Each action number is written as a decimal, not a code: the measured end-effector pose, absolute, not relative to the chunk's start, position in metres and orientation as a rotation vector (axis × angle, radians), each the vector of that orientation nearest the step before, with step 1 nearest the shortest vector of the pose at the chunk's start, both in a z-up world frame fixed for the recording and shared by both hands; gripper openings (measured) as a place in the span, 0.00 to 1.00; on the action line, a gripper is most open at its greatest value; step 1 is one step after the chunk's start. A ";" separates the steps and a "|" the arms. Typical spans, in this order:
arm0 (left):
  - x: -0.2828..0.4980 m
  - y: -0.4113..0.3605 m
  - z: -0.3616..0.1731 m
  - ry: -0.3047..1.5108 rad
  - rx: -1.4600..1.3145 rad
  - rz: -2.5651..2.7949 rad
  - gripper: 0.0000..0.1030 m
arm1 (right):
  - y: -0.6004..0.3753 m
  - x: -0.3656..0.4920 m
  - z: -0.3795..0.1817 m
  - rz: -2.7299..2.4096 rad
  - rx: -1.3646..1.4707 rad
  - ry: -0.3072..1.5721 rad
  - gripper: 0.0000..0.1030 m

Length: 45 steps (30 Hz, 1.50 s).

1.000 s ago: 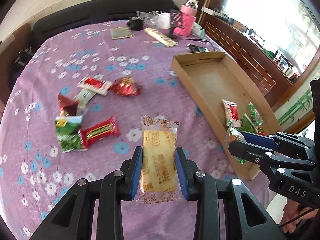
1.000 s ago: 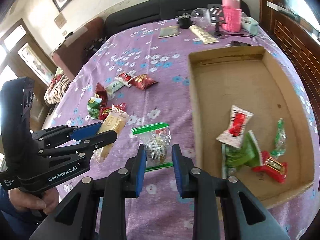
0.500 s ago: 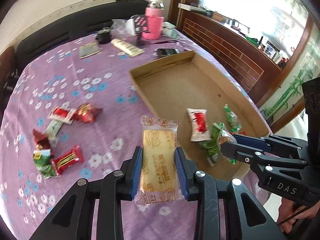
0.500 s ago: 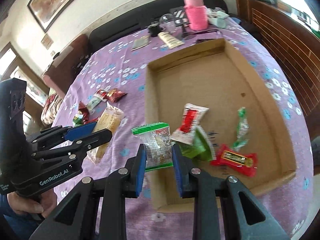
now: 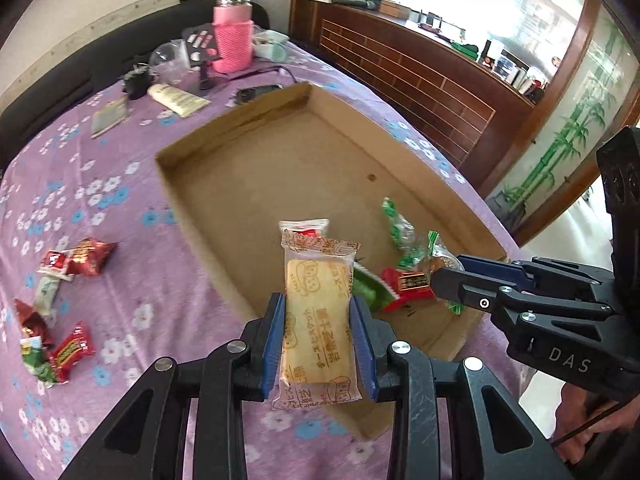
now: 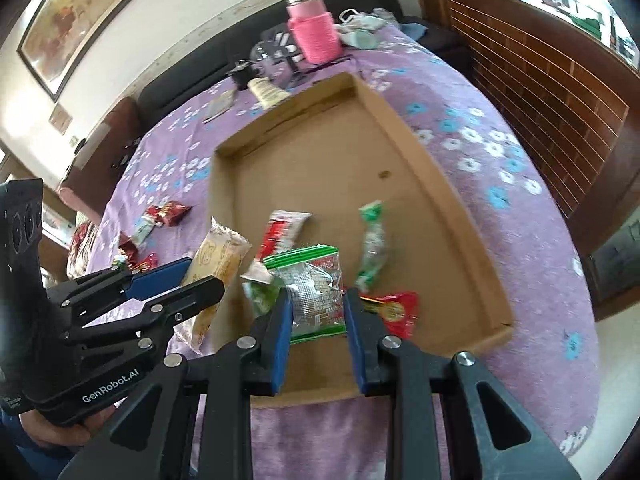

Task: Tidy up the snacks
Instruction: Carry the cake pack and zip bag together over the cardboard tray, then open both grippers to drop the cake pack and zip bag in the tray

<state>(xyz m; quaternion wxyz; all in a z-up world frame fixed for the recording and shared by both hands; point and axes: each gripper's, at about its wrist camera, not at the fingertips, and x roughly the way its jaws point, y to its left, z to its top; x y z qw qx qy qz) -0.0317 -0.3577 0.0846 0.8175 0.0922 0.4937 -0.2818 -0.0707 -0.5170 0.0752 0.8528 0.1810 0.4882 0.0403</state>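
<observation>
In the left wrist view, the left tool (image 5: pixel 318 334) was clamped on a long yellow biscuit in a clear printed wrapper (image 5: pixel 318 312), held upright between the blue pads over the near edge of the shallow brown cardboard tray (image 5: pixel 280 160). The tray lay on the table under a purple flowered cloth (image 5: pixel 100 200). Inside the tray's near end lay a red rectangular snack packet (image 5: pixel 406 284) and a green-and-white twisted candy wrapper (image 5: pixel 396 226). Left of the tray, on the cloth, lay a dark red foil snack bag (image 5: pixel 90 256) and a small red packet with gold print (image 5: pixel 72 350). The right tool (image 5: pixel 444 276) reached in from the right, gripping a clear packet at its tips. A pink-sleeved bottle (image 5: pixel 233 36) stood at the far end.

In the right wrist view, the right tool (image 6: pixel 316 320) was closed on a clear snack packet with green sealed edges (image 6: pixel 314 294), held above the tray's near end. The left tool (image 6: pixel 200 276) was at the left with the biscuit between its fingers, beside the tray's left wall.
</observation>
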 end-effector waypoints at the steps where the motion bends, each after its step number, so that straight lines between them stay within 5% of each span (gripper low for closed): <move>1: -0.032 -0.362 0.083 1.057 0.197 -0.606 0.33 | -0.520 -0.072 0.074 0.080 0.381 1.029 0.24; 39: -0.044 -0.396 0.066 1.078 0.247 -0.738 0.33 | -0.533 -0.056 0.062 0.020 0.345 1.072 0.26; 45: -0.045 -0.391 0.070 1.071 0.231 -0.744 0.44 | -0.533 -0.063 0.069 0.007 0.347 1.047 0.26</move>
